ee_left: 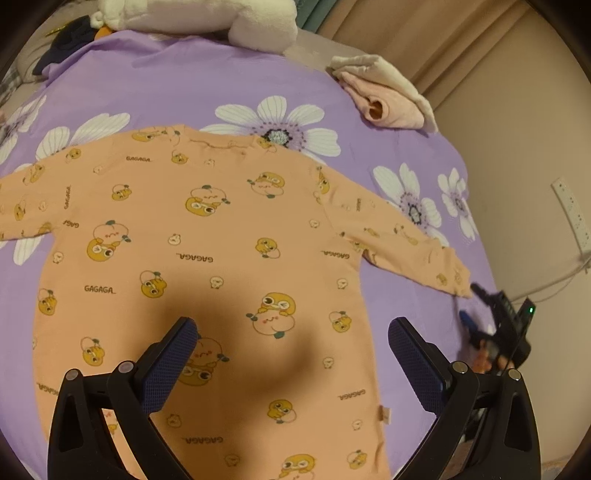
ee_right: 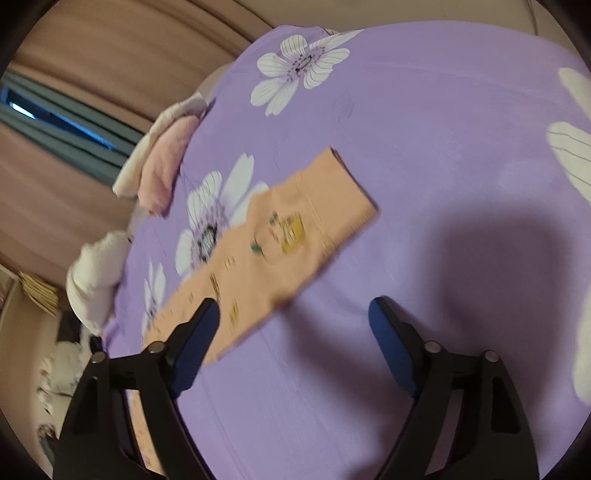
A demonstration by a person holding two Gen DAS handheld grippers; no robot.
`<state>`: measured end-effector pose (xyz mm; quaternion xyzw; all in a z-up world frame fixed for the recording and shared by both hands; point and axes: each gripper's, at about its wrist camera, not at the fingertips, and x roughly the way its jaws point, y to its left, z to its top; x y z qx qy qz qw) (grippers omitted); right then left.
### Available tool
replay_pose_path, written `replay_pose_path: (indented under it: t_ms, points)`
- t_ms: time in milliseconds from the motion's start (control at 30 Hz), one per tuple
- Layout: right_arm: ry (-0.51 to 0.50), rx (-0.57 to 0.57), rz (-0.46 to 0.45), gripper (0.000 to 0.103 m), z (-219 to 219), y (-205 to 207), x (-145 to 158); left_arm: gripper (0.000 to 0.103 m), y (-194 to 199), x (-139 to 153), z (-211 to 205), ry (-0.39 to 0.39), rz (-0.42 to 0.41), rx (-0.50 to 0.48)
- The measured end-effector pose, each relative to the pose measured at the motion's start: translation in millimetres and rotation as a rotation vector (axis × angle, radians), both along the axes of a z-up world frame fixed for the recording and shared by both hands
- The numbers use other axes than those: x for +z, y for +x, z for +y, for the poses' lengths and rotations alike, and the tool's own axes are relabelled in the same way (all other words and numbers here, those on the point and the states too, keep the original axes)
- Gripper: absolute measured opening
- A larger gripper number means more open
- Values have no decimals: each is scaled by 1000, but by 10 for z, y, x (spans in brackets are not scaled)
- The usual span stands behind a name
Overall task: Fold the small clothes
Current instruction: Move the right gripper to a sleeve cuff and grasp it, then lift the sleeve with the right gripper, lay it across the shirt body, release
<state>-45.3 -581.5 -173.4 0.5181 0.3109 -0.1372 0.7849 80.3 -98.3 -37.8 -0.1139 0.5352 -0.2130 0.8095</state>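
An orange long-sleeved top [ee_left: 207, 258] with cartoon prints lies flat and spread out on the purple flowered sheet [ee_left: 177, 85], collar away from me, both sleeves out to the sides. My left gripper [ee_left: 291, 336] is open and empty, hovering over the lower body of the top. My right gripper shows in the left wrist view [ee_left: 476, 306] beside the cuff of the right sleeve [ee_left: 447, 269]. In the right wrist view the right gripper [ee_right: 293, 314] is open and empty, just short of that sleeve [ee_right: 280, 236], which is blurred.
A folded pink and cream cloth pile [ee_left: 388, 92] lies at the bed's far right corner, also in the right wrist view [ee_right: 159, 158]. A white plush toy [ee_left: 207, 18] lies at the bed's far end. The bed edge [ee_left: 476, 221] runs close behind the sleeve cuff.
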Motion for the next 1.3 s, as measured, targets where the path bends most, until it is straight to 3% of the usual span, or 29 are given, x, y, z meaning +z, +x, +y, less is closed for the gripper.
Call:
replay_pose_path:
  t_ms: [200,267,333,400,500,633,967,1300]
  points:
    - [48,-54,-47,60,-186,235,-133,102,37,-79,-13,25,17,3]
    - [65,-72,-48,47,-239,268,-178,102,50,-97,-3,31,18,7]
    - [77,-83,-32,22,-283,307,-222,102,65,-117,21,34,22,14]
    - [83,-93,-4,8,-327,326,-280,102,75,-138,58,37,28,24]
    - [96,-103,-16,7,-371,298,-304,102,73,-157,142,37,36,41]
    - [30,-91,16,7,-289,335,-132,102,51,-143,259,39,33,56]
    - [-241,82,-64,7,225,621,887,102,-5,-70,615,28,24,118]
    - [-433,340,-179,7,1389,1293,1883,102,-97,-26,1205,-22,21,203]
